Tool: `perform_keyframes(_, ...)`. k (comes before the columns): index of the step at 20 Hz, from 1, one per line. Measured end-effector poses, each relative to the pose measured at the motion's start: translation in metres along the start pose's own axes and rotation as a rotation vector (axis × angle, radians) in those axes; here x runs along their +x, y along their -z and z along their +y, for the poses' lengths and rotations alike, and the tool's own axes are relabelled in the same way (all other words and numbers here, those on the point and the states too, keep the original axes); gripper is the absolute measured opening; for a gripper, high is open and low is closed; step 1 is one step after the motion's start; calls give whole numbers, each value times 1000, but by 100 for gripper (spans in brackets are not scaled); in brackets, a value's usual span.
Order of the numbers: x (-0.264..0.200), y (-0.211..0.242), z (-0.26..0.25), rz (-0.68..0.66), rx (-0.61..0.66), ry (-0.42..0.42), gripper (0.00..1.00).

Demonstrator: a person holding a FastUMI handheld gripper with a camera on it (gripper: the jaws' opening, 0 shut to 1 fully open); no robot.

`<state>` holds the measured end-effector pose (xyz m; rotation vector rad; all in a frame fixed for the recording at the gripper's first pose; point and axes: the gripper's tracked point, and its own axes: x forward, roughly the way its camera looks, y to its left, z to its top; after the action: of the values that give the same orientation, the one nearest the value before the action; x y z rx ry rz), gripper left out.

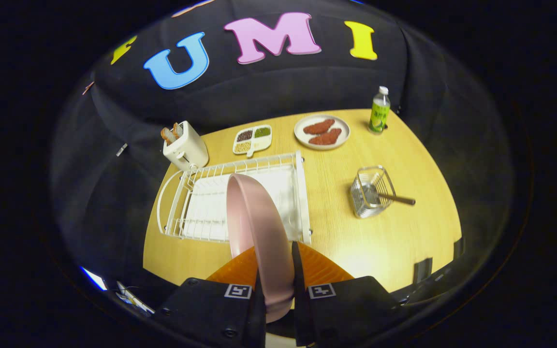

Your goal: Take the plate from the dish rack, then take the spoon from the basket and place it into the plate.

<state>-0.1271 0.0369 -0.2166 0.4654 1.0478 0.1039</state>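
Observation:
A pink plate (259, 217) stands on edge between my fingers, its rim pinched by both of them. My gripper (277, 270) is shut on it and holds it above the near side of the white wire dish rack (240, 193), which lies beyond the fingers. To the right on the wooden table (365, 241) stands a small wire basket (370, 193). A metal spoon (394, 198) rests in it, with its handle sticking out to the right.
At the back of the table stand a white toaster (185, 145) with bread, a divided dish of grains (253, 139), a plate with two meat patties (322, 131) and a green-labelled bottle (380, 111). Bare wood lies between rack and basket.

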Motion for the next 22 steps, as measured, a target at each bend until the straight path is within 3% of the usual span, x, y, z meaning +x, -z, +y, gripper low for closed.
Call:
perform_keyframes(4, 11, 73, -15, 156, 149, -37, 27)
perform_keyframes(8, 54, 107, -23, 200, 209, -51, 27)
perform_keyframes(16, 101, 123, 8, 247, 306, -150, 27)
perform_keyframes(22, 108, 121, -11, 242, 244, -75, 38)
